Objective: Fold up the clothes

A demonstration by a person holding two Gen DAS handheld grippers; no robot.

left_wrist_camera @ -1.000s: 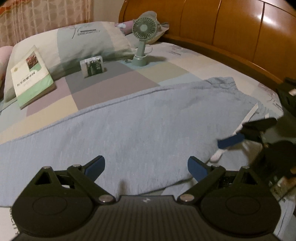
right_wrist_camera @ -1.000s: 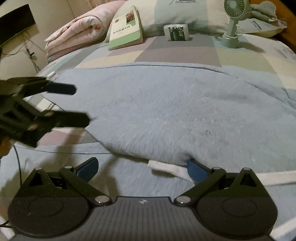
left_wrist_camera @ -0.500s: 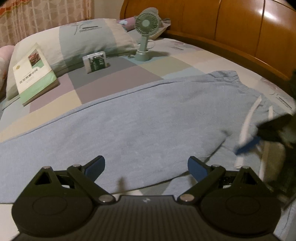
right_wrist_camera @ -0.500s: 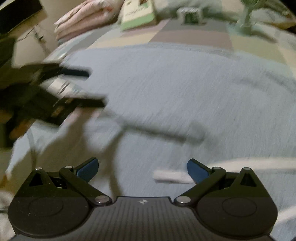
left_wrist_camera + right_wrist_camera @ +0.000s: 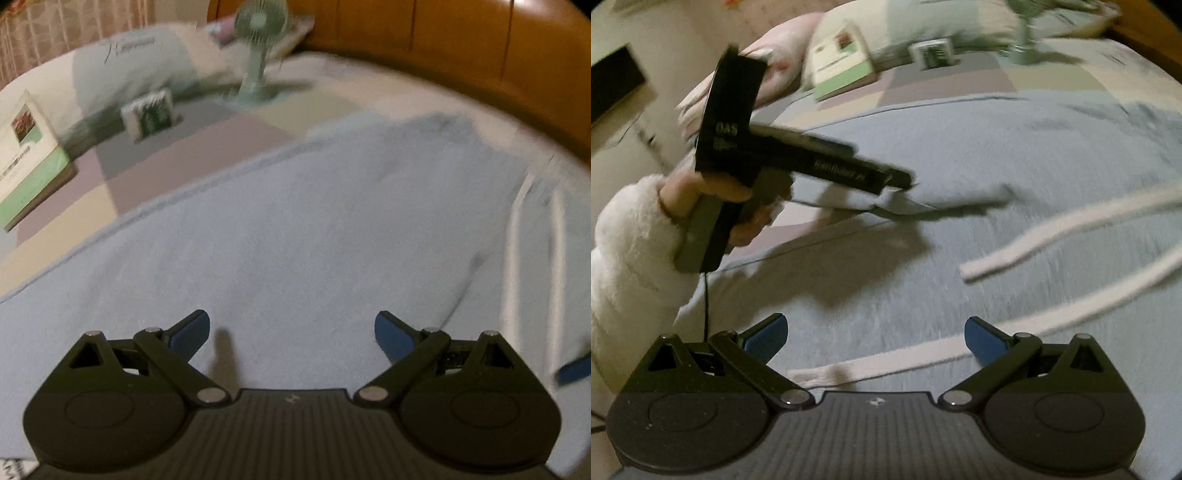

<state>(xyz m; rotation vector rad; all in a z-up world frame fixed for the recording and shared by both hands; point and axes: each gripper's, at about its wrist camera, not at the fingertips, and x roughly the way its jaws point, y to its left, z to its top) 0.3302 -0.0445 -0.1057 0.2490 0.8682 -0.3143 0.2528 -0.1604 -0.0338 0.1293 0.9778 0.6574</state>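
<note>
A pale blue garment (image 5: 295, 229) with white drawstrings (image 5: 1071, 229) lies spread flat on the bed. My left gripper (image 5: 291, 332) hovers low over its middle, open, with nothing between the blue fingertips. The right wrist view shows that left gripper (image 5: 905, 179) from the side, held by a hand (image 5: 701, 192) in a white fluffy sleeve, reaching over the cloth's near edge. My right gripper (image 5: 875, 332) is open above the garment, and one drawstring (image 5: 886, 365) runs across beneath its fingers. A blurred blue fingertip (image 5: 574, 369) of the right gripper shows at the left wrist view's right edge.
At the head of the bed sit a book (image 5: 26, 162), a small box (image 5: 149, 114), a green desk fan (image 5: 258, 44) and a pillow (image 5: 140, 62). A wooden headboard (image 5: 480, 48) curves along the right. A folded pink blanket (image 5: 775, 74) lies far left.
Both grippers have shifted quickly over the garment, blurring the views. The left one now reaches further across the cloth, and the right one has slid to the left view's right edge. Both stay open.
</note>
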